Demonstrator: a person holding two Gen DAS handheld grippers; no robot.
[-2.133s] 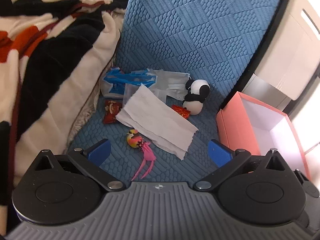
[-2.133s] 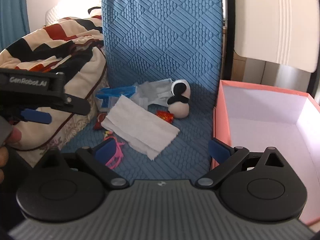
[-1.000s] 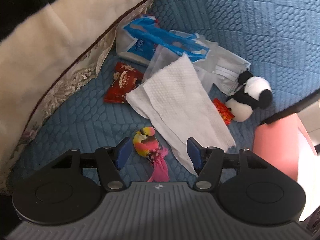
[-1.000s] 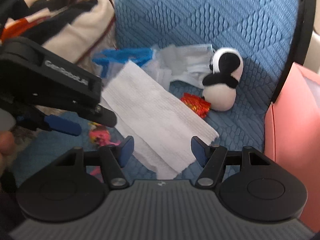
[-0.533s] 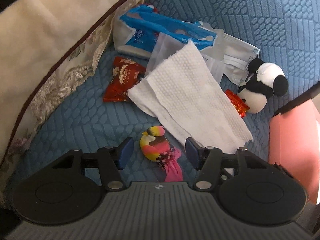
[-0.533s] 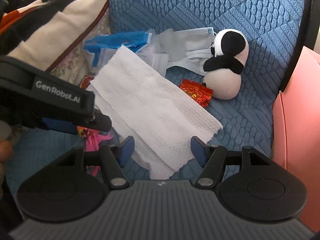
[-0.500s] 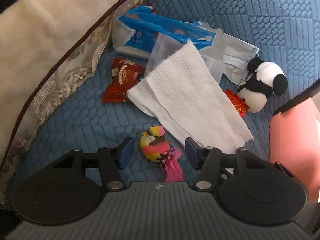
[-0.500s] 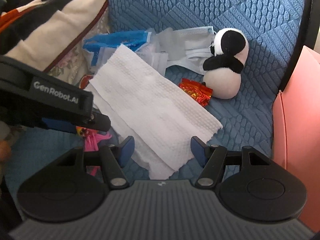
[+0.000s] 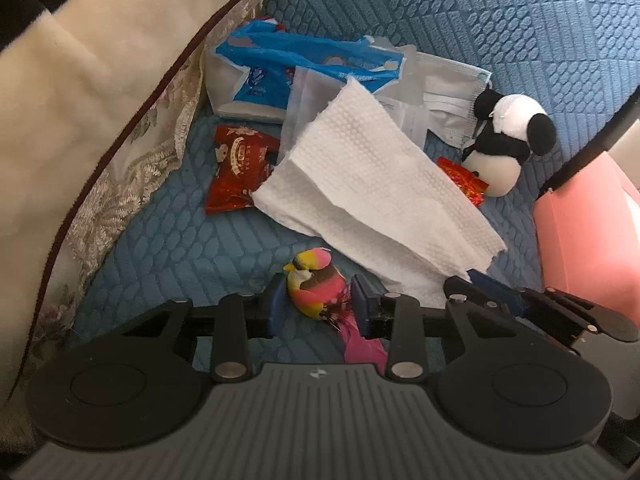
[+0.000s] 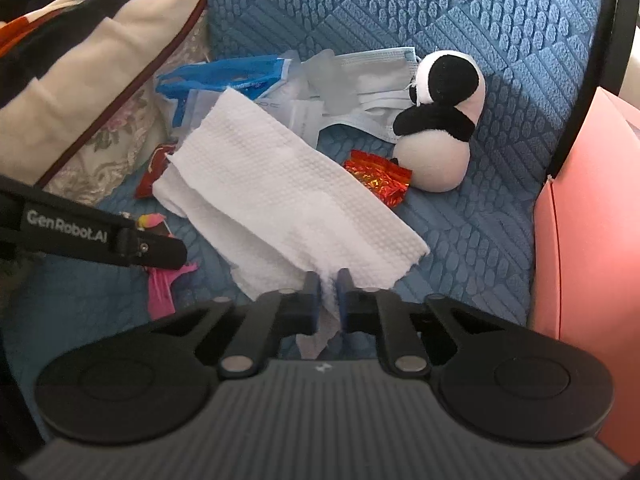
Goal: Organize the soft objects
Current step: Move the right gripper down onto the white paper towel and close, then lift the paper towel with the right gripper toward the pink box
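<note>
While both tongs sit low over the blue quilted cover [image 9: 500,32], the scene reads:
Left gripper [image 9: 318,306]: jaws just been closing, now pinching the little bird toy [image 9: 316,286] between the blue pads.
Bird toy: on the cover, just beside the tissue's near edge.
Right gripper [image 10: 328,292]: jaws just snapped together, nipping the near corner of the white tissue [image 10: 280,204].
Tissue: spread flat, running back toward the panda plush [image 10: 440,120].
Pink box [image 10: 588,264]: off to the right, apart.
</note>
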